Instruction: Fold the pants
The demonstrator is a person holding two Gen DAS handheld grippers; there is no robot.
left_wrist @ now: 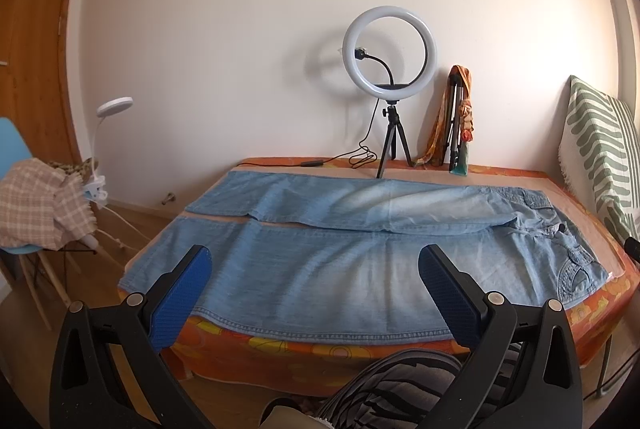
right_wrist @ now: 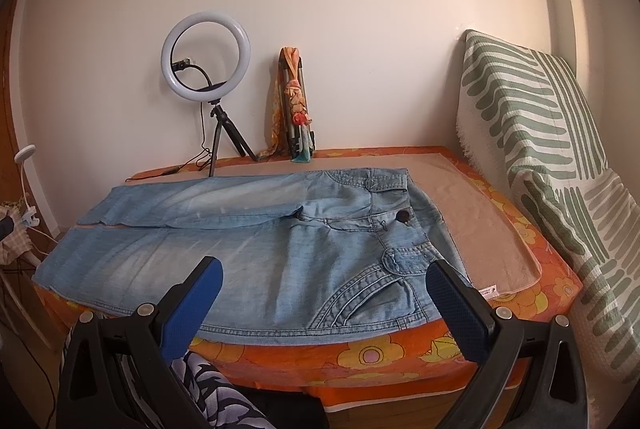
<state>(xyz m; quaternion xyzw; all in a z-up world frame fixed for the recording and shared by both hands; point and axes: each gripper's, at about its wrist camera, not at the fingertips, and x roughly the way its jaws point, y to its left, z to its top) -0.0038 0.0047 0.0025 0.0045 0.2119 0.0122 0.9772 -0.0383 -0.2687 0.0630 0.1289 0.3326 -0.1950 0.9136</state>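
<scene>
Both grippers sit closest to the cameras, each with black arms and blue ribbed pads. In the left wrist view, the left gripper [left_wrist: 314, 263] has its fingers spread wide, holding nothing, poised just before the near edge of the bed [left_wrist: 400, 353]. In the right wrist view, the right gripper [right_wrist: 324, 275] is likewise wide open and empty, at the same near edge. Below them, patterned black-and-white fabric shows at the bottom of each view. Light blue denim pants [left_wrist: 340, 265] lie flat and unfolded across the bed's orange flowered cover, legs stretching to the left and waistband to the right, the two legs side by side with a narrow gap between them near the hems. The left gripper faces the near leg; the right gripper faces the hip pocket and waist, where a dark button [right_wrist: 403, 216] is visible. A pink towel [right_wrist: 480, 229] lies under the waist end. Right of the pants, a green-and-white striped cushion [right_wrist: 540, 157] leans upright. Farther back, against the white wall, stand a ring light [right_wrist: 206, 55] on a small tripod and a folded tripod [right_wrist: 294, 105] draped in an orange scarf. Off to the left is a blue chair [left_wrist: 24, 189] piled with checked cloth.
</scene>
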